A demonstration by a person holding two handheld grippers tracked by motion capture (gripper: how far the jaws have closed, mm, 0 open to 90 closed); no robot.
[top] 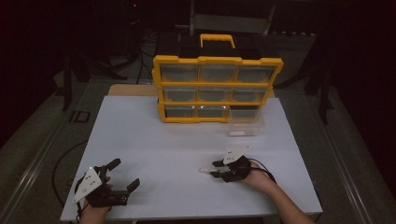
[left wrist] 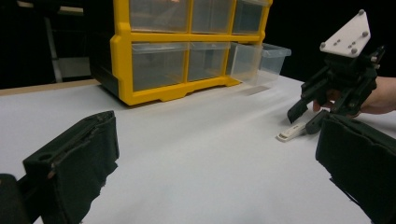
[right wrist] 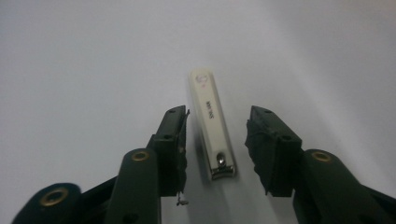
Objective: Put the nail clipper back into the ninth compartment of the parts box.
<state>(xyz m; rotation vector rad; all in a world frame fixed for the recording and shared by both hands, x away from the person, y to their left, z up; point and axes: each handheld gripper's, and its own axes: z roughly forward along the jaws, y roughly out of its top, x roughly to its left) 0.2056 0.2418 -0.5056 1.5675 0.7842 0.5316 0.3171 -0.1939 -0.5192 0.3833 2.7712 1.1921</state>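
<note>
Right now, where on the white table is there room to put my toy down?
Between the yellow drawer cabinet and the two grippers, the white table is bare. It's crowded by the pulled-out drawer and around the nail clipper.

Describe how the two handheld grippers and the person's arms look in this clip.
Both grippers, left and right, are black, with two blocky padded jaws and brass-coloured rivets at the joints. Each carries a pale three-cornered plate dotted with small screws. A black cable trails from the right one. The forearms are bare, with no sleeves in sight.
</note>
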